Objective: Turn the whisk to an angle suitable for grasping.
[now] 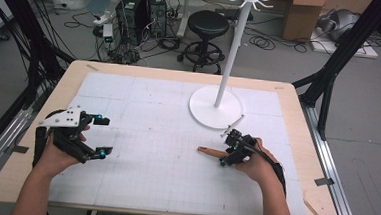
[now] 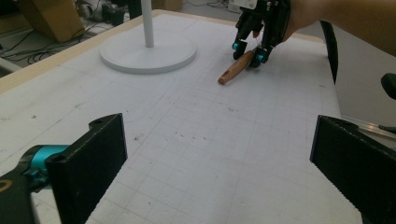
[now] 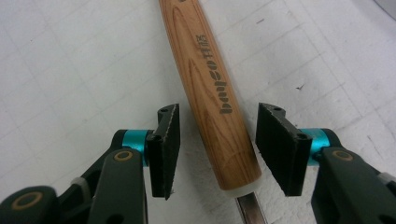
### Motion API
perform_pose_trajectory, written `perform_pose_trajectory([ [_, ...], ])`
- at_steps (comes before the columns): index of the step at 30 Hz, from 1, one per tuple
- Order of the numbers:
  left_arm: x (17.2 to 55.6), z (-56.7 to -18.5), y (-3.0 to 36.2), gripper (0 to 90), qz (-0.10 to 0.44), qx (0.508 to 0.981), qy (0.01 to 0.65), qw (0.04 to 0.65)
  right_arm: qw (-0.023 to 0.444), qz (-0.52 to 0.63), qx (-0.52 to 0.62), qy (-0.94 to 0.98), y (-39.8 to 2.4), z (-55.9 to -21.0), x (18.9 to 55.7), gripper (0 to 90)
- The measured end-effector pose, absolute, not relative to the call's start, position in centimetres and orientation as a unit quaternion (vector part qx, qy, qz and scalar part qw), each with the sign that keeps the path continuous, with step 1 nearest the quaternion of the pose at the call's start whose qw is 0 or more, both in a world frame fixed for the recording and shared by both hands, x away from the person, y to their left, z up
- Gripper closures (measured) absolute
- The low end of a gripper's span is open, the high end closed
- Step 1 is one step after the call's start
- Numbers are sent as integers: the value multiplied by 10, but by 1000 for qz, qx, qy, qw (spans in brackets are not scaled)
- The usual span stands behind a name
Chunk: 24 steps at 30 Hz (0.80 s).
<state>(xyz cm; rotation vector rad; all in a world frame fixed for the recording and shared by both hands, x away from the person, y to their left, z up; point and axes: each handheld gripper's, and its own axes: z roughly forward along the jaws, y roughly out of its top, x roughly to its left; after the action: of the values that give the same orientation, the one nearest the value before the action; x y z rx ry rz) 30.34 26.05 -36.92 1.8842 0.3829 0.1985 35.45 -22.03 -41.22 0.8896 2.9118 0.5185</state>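
A tool with a wooden handle (image 1: 210, 152) (image 2: 236, 69) lies flat on the white gridded mat, right of centre. My right gripper (image 1: 227, 149) (image 2: 249, 52) straddles it. In the right gripper view the handle (image 3: 210, 84) runs between the two pads with a small gap on each side, and neither pad touches it. A white collar and a dark metal shank (image 3: 250, 210) continue from the handle's near end. My left gripper (image 1: 104, 137) (image 2: 219, 154) rests at the mat's left side, its jaws wide open with nothing between them.
A white stand with a round base (image 1: 216, 109) (image 2: 149, 53) and a tall pole (image 1: 230, 55) sits just behind the right gripper. A thin wooden stick (image 1: 314, 211) lies near the table's front right corner. Bare mat (image 1: 156, 150) separates the two grippers.
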Motion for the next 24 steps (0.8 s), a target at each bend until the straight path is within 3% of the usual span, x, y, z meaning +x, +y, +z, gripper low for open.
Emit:
perform_pose_trajectory([
  [14, 304, -369, 261, 44, 85, 802, 164, 568, 58, 155, 276, 947, -217, -413, 350, 622],
  [17, 303, -369, 260, 44, 84, 802, 164, 569, 55, 150, 268, 950, -214, -412, 348, 681],
  [24, 304, -369, 261, 44, 85, 801, 165, 569, 57, 135, 264, 953, -210, -410, 347, 694],
])
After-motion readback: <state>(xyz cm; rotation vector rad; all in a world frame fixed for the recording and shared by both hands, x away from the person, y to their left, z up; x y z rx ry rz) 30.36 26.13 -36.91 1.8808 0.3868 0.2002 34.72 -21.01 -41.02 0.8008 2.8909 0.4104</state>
